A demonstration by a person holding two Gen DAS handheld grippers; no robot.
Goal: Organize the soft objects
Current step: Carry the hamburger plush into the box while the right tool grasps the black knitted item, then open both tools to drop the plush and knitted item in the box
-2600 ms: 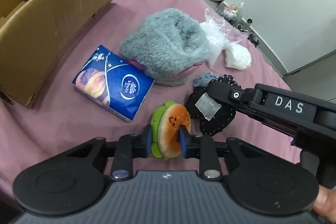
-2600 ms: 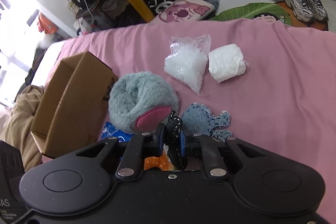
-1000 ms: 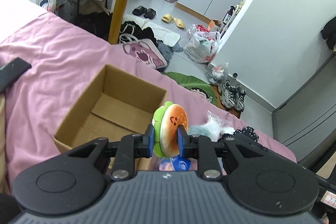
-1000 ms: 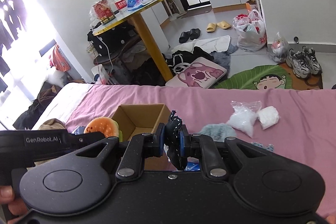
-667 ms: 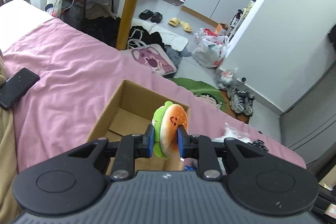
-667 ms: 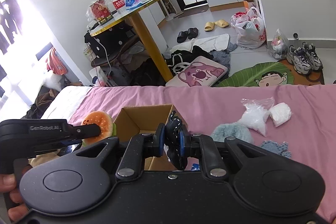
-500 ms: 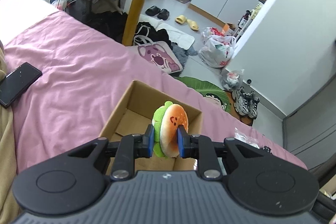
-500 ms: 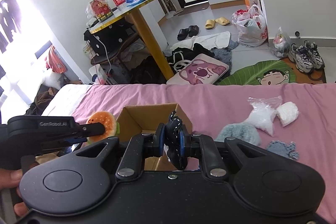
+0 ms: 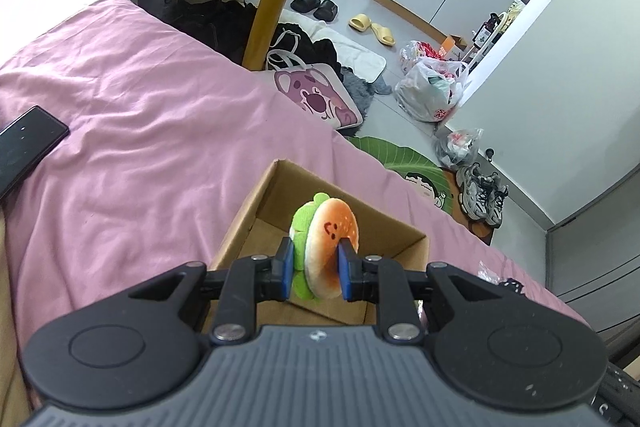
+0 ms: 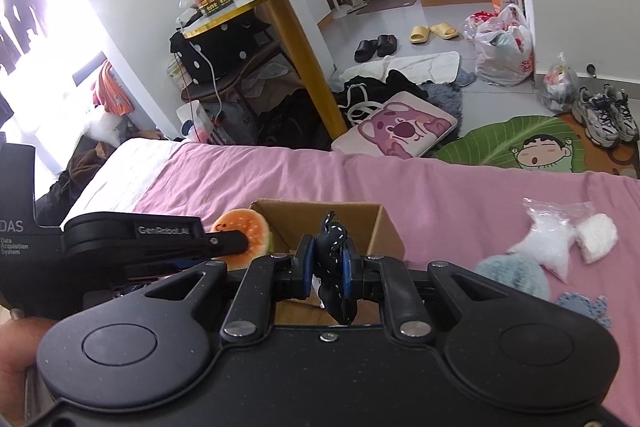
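Observation:
My left gripper (image 9: 316, 273) is shut on a plush burger toy (image 9: 326, 247), orange bun with a green edge, held above the open cardboard box (image 9: 256, 211) on the pink bed. In the right wrist view the same burger toy (image 10: 242, 231) shows at the box's left rim, in the left gripper (image 10: 228, 241). My right gripper (image 10: 326, 273) is shut on a black stitched fabric piece (image 10: 334, 267), over the cardboard box (image 10: 384, 231). The box's inside is mostly hidden behind the held items.
On the pink sheet (image 10: 440, 187) to the right lie a grey fluffy item (image 10: 514, 273), a blue-grey fabric patch (image 10: 586, 307), a clear plastic bag (image 10: 548, 241) and a white bundle (image 10: 598, 237). A black phone (image 9: 24, 147) rests at the bed's left. Beyond the bed are a yellow-legged table (image 10: 304, 63) and floor clutter.
Both grippers have lifted their items off the bed and carried them leftward to the cardboard box. The box now sits directly below the burger toy and the black fabric piece.

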